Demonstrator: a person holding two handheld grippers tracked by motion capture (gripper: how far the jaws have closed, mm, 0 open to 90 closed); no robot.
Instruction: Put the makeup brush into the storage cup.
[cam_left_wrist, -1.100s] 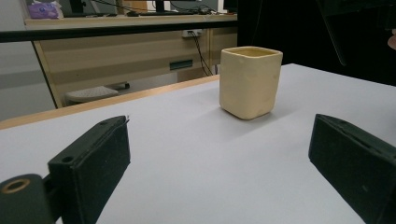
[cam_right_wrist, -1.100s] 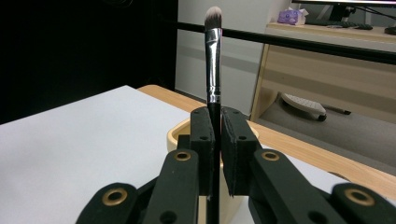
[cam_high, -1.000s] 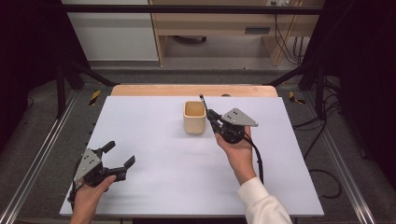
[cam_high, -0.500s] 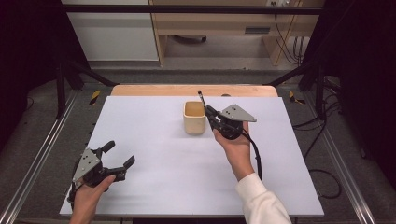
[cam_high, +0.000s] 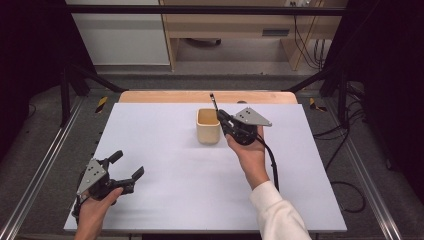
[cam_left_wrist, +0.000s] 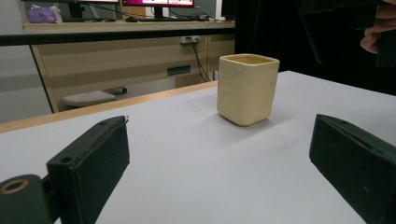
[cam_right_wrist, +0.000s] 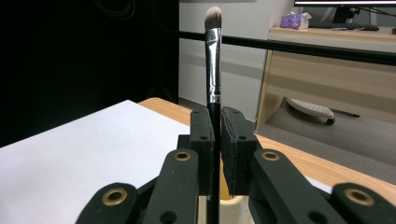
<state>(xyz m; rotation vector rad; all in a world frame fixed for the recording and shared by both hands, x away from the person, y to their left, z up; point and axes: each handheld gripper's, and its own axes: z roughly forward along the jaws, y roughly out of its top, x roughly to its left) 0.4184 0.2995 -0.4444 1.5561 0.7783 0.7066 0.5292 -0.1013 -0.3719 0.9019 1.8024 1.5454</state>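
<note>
Right tool (cam_high: 223, 118) raised off bench (cam_high: 165, 150), tilted over cup (cam_high: 207, 126), clenched on makeup brush (cam_right_wrist: 213, 60), bristles up. Left tool (cam_high: 122, 167) resting low near bench edge, jaws released, cup ahead.

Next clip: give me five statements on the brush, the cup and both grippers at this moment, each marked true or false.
1. The right gripper is shut on a makeup brush. True.
2. The brush's bristles point down into the cup. False: the bristles point up, and the handle end is over the cream cup.
3. The left gripper is open and holds nothing. True.
4. The cup lies tipped on its side. False: it stands upright on the white table.
5. The left gripper grips the cup. False: it rests well short of the cup, near the table's front left corner.
</note>
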